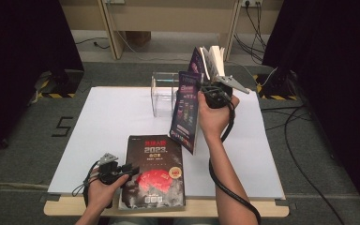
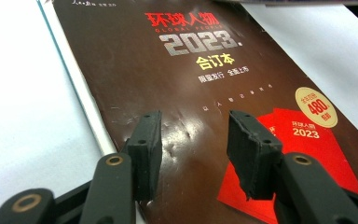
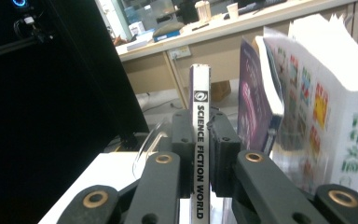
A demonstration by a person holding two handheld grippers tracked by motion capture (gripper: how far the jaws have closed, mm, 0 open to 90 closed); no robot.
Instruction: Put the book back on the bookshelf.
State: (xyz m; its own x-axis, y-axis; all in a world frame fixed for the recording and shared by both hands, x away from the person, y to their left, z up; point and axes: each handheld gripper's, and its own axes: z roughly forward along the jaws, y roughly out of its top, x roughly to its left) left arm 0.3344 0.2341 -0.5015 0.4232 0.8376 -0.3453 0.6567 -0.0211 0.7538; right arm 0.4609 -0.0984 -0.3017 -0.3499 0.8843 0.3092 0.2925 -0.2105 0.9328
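A dark magazine [image 1: 154, 171] with "2023" and red artwork on its cover [image 2: 205, 93] lies flat at the table's front edge. My left gripper [image 1: 129, 169] [image 2: 193, 135] sits low over its left side, jaws open with nothing between them. My right gripper [image 1: 214, 93] [image 3: 200, 135] is raised above the middle of the table, shut on the spine [image 3: 200, 107] of a second magazine [image 1: 187, 110] marked "SCIENCE FICTION WORLD". That magazine hangs open, its purple cover drooping toward the table and its pages [image 3: 335, 93] fanned out.
A clear plastic box [image 1: 164, 93] stands on the white table sheet [image 1: 108, 122] just behind and left of the raised magazine. The sheet is bare to the left and right. Cables run across the floor at the right, and black curtains flank the table.
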